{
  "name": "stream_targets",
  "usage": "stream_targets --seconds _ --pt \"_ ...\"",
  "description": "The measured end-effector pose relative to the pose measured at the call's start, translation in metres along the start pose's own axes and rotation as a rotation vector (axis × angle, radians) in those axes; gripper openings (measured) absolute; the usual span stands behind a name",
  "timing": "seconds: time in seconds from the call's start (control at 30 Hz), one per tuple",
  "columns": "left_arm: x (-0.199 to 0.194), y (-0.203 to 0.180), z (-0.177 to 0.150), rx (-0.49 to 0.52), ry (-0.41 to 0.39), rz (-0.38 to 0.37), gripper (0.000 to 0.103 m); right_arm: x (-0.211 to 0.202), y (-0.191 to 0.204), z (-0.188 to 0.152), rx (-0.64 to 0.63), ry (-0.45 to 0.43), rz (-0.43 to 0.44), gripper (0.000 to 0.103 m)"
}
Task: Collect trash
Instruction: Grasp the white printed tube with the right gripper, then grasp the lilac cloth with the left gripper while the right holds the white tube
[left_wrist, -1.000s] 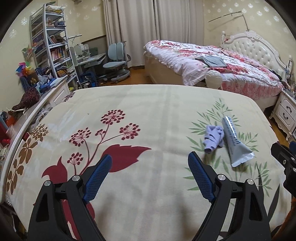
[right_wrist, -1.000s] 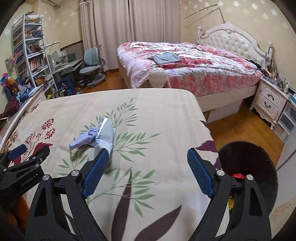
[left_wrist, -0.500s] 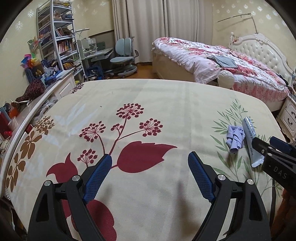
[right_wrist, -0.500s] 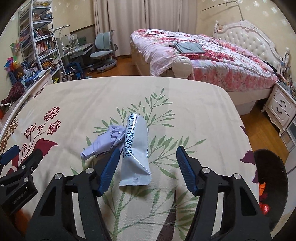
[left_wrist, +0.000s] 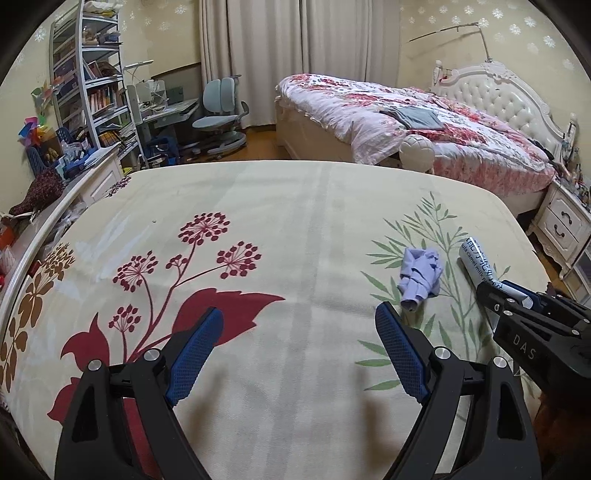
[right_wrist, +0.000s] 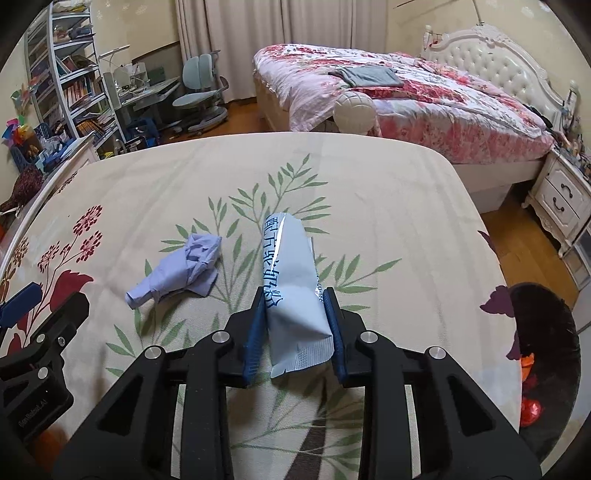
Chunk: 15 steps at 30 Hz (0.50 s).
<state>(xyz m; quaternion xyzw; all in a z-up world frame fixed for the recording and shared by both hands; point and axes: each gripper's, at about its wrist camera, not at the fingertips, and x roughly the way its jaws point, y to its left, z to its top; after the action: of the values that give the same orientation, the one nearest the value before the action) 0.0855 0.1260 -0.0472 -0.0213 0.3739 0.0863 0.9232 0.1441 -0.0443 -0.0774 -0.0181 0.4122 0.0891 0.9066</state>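
A cream floral bedspread (right_wrist: 369, 192) carries the trash: the right gripper (right_wrist: 295, 314) clamps a pale-blue packet (right_wrist: 291, 280), crumpled lilac paper (right_wrist: 184, 267) just beside; left gripper (left_wrist: 299, 350) spread wide, bin (right_wrist: 543, 354) right.

The left gripper (left_wrist: 299, 347), black with 2 blue textured pads, hovers over a cream bedspread printed with red flowers and green leaves (left_wrist: 295, 229), its jaws spread wide with nothing between them. Ahead and to the right lies a crumpled lavender paper wad (left_wrist: 421, 277) on the leaf print. Just beside it, further right, rests a pale blue foil sachet with dark lettering (left_wrist: 478, 264); the black right gripper (left_wrist: 517, 314) covers the sachet's near end, its jaw state unclear from here. Beyond stands a pink floral bed with a white tufted headboard (left_wrist: 424, 125).
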Motion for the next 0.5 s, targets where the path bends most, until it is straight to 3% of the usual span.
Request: stream_targets --seconds 0.5 --pt "0.012 -0.06 0.007 0.092 0.004 -0.049 0.084 -0.01 -0.047 -0.014 0.051 -0.01 -0.056 0.029"
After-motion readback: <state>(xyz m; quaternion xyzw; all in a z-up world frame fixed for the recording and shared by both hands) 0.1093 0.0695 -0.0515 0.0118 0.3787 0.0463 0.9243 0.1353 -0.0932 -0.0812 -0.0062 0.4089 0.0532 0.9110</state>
